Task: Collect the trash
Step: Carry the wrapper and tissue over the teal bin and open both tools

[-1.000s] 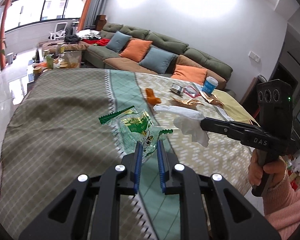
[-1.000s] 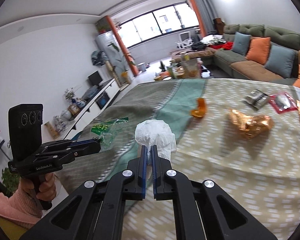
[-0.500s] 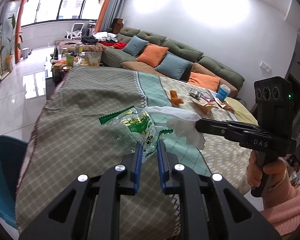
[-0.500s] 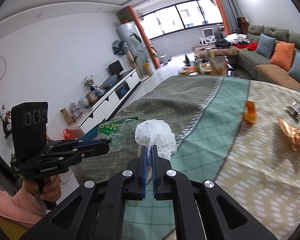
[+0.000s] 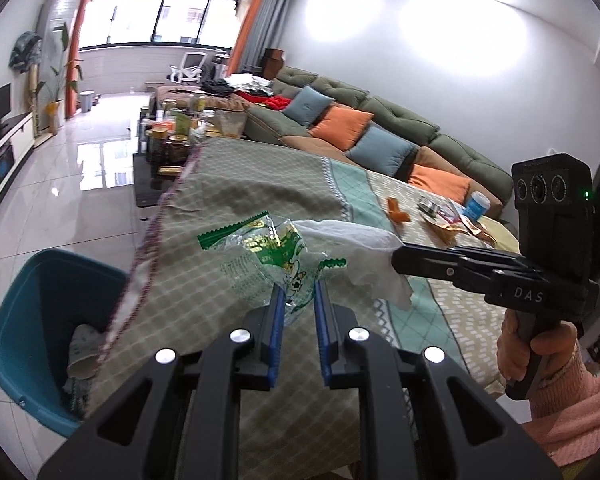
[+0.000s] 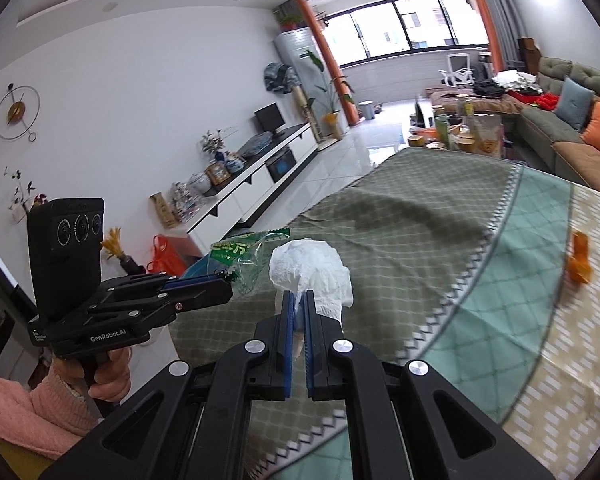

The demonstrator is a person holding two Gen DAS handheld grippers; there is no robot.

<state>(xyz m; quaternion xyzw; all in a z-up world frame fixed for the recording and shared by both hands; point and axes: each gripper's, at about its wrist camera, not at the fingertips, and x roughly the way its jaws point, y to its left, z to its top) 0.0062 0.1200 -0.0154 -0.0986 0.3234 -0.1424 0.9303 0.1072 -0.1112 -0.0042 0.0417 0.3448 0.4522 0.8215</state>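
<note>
A living room is stretching away behind a surface [image 5: 228, 200] draped in a checked green, teal and beige cloth, with a long sofa [image 5: 380, 120] running along the far right wall and bright windows at the far end. Just beside the near left edge of the surface, a blue bin [image 5: 16, 320] is standing on the tiled floor, with what looks like a paper cup [image 5: 82, 352] already lying inside.

The left hand-held gripper [image 5: 296, 300] is gripping a clear plastic wrapper [image 5: 266, 256] with green print, its blue-lined jaws pinching the lower edge. The right hand-held gripper [image 6: 298, 304] is clamping a crumpled white tissue [image 6: 312, 272] between nearly closed jaws. Both pieces are being held above the near left part of the surface, the tissue just right of the wrapper and seemingly touching it in the left wrist view.

The step in hand appears to be the carry to the bin: both pieces are lifted and the bin's mouth is lying low and to the left. The next move is likely calling for each load to travel past the cloth's edge, come over the opening, and only then be let go, since light items like these could drift or cling to the pads.

More litter is waiting at the far right: an orange scrap [image 5: 397, 210], gold foil [image 5: 446, 232] and a small blue-and-white cup [image 5: 477, 204].
</note>
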